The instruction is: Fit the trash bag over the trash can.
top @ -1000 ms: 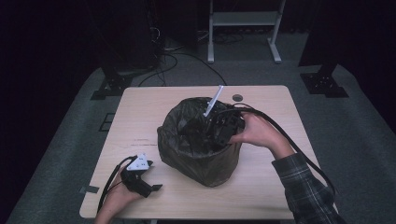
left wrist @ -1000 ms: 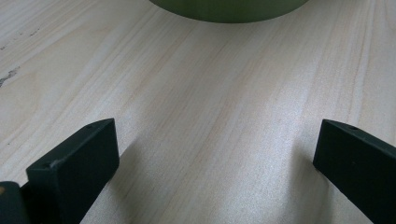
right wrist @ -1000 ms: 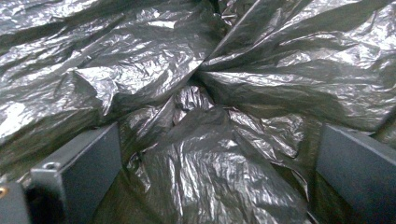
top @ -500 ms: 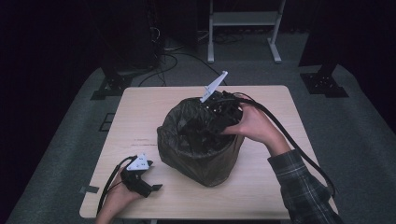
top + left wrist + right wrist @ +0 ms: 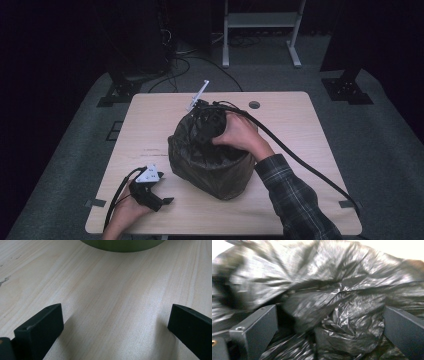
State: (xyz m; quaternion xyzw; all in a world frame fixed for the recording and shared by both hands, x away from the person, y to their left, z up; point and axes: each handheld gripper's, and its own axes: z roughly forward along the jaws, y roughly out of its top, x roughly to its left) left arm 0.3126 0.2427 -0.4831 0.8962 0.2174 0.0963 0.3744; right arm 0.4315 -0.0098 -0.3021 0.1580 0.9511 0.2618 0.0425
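- Two changes since half a second ago: the right gripper (image 5: 206, 125) has swung leftward over the bin's mouth, and its grey plate now pokes out past the far-left rim instead of the far-right.
- Left gripper (image 5: 150, 192) has stayed put on the wooden table (image 5: 300, 115), near the front-left corner.
- Right gripper's jaws stand wide apart inside the bin, crumpled black bin liner (image 5: 342, 315) bunched between them; nothing is clamped.
- Left gripper's jaws are wide open over bare wood, holding nothing.
- Bin (image 5: 212, 167), lined in black plastic, sits mid-table, just beside the left gripper.
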